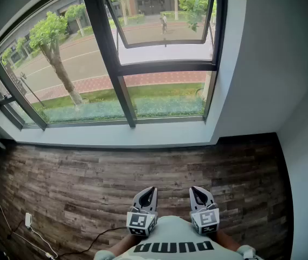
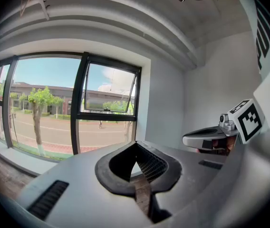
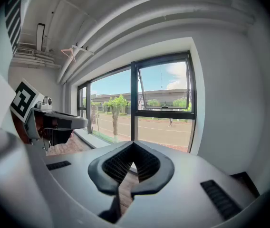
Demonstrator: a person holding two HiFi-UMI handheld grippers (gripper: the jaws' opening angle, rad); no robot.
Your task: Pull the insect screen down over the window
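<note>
My L hand-held gripper (image 1: 151,191) & R hand-held gripper (image 1: 194,190) sit low, jaws closed, empty; window (image 1: 165,67) at 12 o'clock, top sash (image 1: 165,44) tilted open.

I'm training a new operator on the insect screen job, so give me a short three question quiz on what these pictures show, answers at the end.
1. True or false: the left gripper is clamped on the window frame.
2. Which part of the window stands tilted open? A the upper right sash; B every sash; C none.
3. Fill in: the right gripper is shut and empty, above the ___ floor.
Key: 1 false, it is shut on nothing and held back from the window. 2 A. 3 wooden.
</note>
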